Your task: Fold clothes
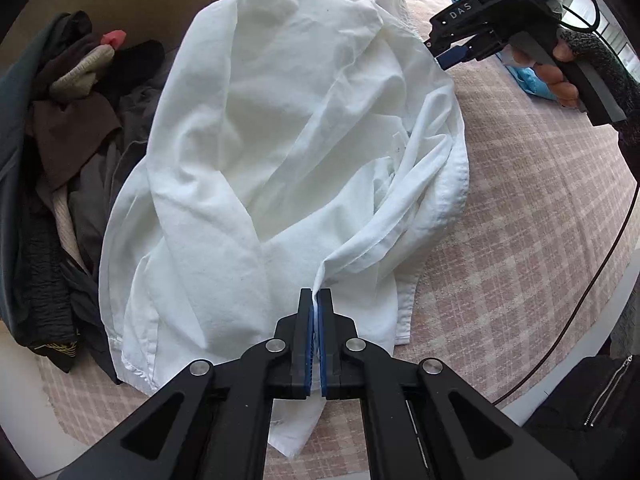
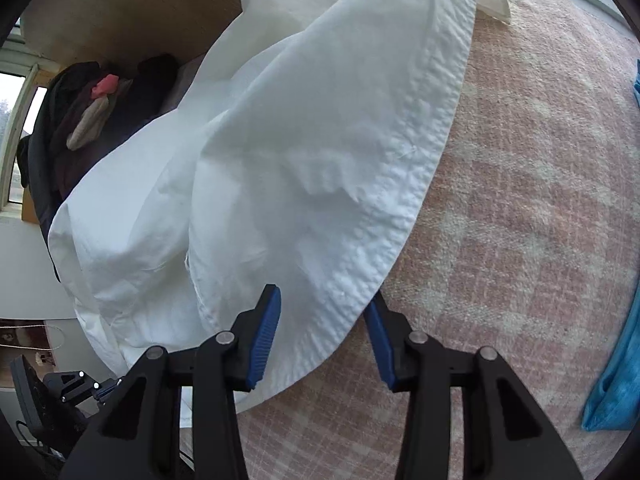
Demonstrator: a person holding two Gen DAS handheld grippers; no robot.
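White shirt (image 1: 280, 152) lies crumpled across the pink checked surface (image 1: 520, 240), the biggest thing in both views. In the left wrist view its long axis runs from the near edge, by the camera, away toward the window at the far end, leaning a little to the right as it goes. A thick stitched hem (image 1: 452, 184) curves down its right side, and folds gather toward the near end. In the right wrist view the same shirt (image 2: 280, 160) rises from low left to upper right, its stitched hem (image 2: 420, 168) arcing along the right edge above the checked surface (image 2: 540, 200).

To the left of the shirt sits a pile of dark clothes (image 1: 60, 184), touching the shirt's left edge, with a tan sock and a bit of pink cloth (image 1: 114, 38) on top. A blue cloth (image 2: 616, 380) lies on the surface well to the right.

The left gripper (image 1: 316, 332) is clamped on a bunched fold of the shirt at its near end, the blue pads pressed together with white fabric between them. The right gripper (image 2: 324, 340) stands spread apart, its two blue pads on either side of the hem's lower corner, which lies between them; whether either pad touches the cloth I cannot tell. From the left wrist view the right gripper (image 1: 448, 54) sits at the shirt's far right edge, held by a hand (image 1: 556, 76).
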